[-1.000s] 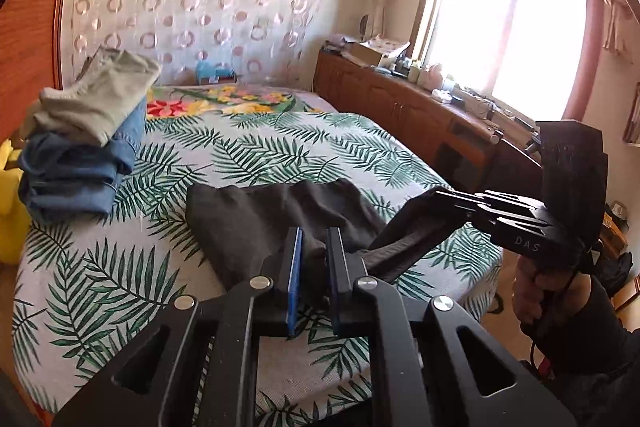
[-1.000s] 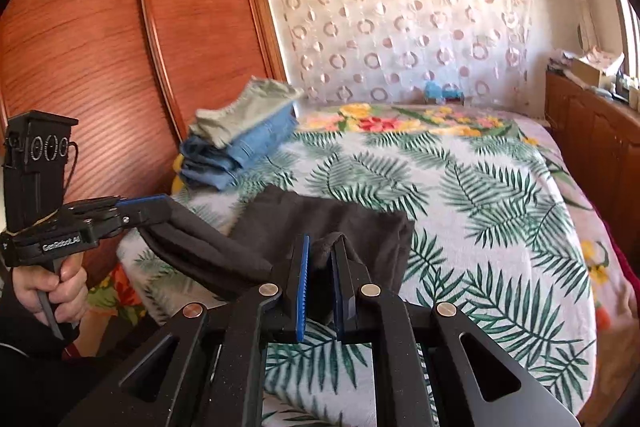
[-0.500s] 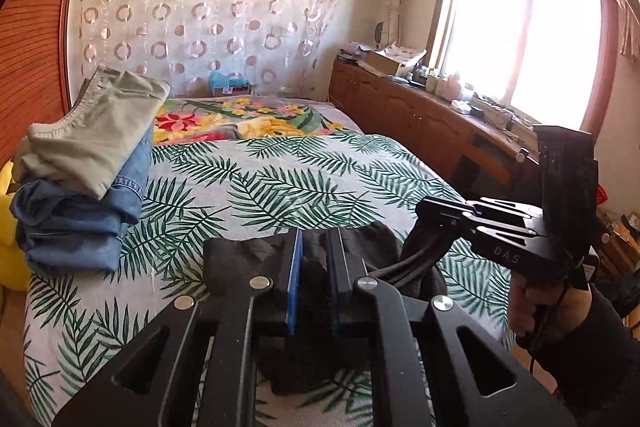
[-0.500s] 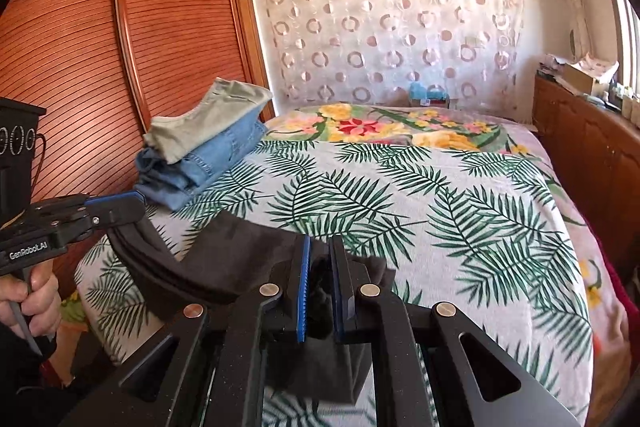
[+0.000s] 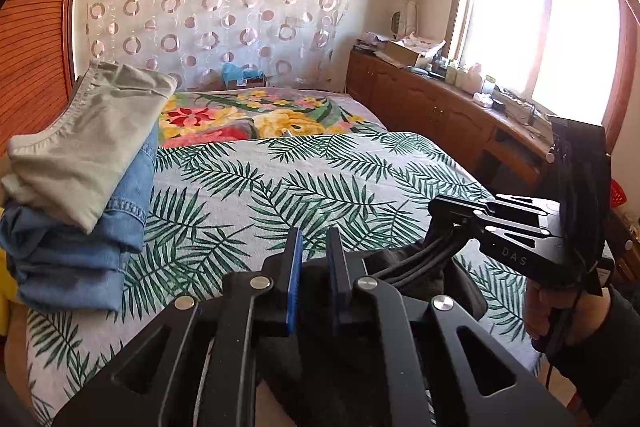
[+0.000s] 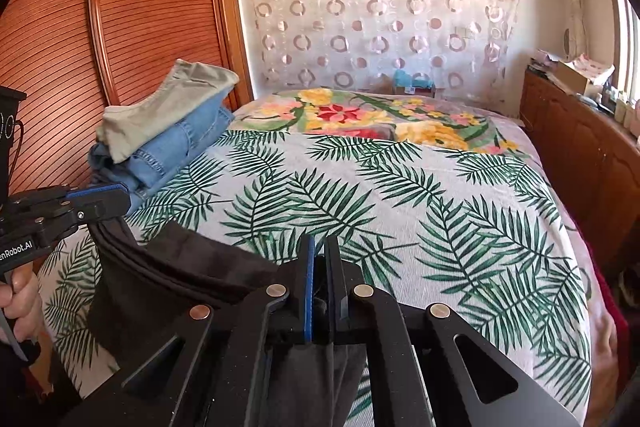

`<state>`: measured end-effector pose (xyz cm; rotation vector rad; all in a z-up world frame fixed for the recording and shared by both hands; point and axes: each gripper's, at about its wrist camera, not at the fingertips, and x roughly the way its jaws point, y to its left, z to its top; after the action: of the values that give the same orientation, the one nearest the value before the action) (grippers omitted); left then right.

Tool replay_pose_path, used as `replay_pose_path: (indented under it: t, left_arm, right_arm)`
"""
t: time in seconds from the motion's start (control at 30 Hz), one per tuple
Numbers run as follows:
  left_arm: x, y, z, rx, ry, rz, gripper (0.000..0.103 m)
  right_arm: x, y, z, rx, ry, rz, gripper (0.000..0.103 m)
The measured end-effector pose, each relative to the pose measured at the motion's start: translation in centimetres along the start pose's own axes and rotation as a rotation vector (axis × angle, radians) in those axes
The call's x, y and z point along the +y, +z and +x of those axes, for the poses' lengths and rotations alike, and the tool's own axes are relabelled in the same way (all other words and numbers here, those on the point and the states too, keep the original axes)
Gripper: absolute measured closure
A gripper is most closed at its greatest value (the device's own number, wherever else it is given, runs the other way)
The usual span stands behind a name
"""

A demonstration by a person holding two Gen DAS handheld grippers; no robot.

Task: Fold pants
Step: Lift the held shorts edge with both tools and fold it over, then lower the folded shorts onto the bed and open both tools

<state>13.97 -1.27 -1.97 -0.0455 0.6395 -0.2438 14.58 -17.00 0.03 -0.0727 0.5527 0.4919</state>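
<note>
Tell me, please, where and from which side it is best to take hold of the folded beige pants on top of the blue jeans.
Grip the beige pants at the thick folded edge overhanging the jeans, coming in level from the bed's near end. That edge faces this way, sticks out free, and bundles all layers, so one pinch should lift them together.

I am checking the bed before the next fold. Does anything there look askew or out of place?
The stack by the wardrobe leans: the beige pants on the folded jeans tilt and overhang. The dark pants hang from both grippers at the near edge, as expected.
</note>
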Motion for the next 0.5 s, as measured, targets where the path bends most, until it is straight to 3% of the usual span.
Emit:
replay_pose_path:
  t: [0.4,0.47,0.5]
  left_arm:
    - [0.1,-0.7,-1.1,0.002,0.012,-0.005,0.090]
    - [0.3,-0.7,-1.3,-0.001,-0.003,-0.010,0.078]
    - [0.3,-0.8,-1.5,-0.007,-0.009,-0.015,0.066]
  right_arm:
    - [0.2,-0.4,-0.5,-0.010,-0.014,-0.014,0.099]
    - [0.1,-0.5,-0.8,-0.014,-0.019,-0.012,0.096]
    - [-0.1,-0.6,-1.0,-0.012,-0.019,-0.008,0.094]
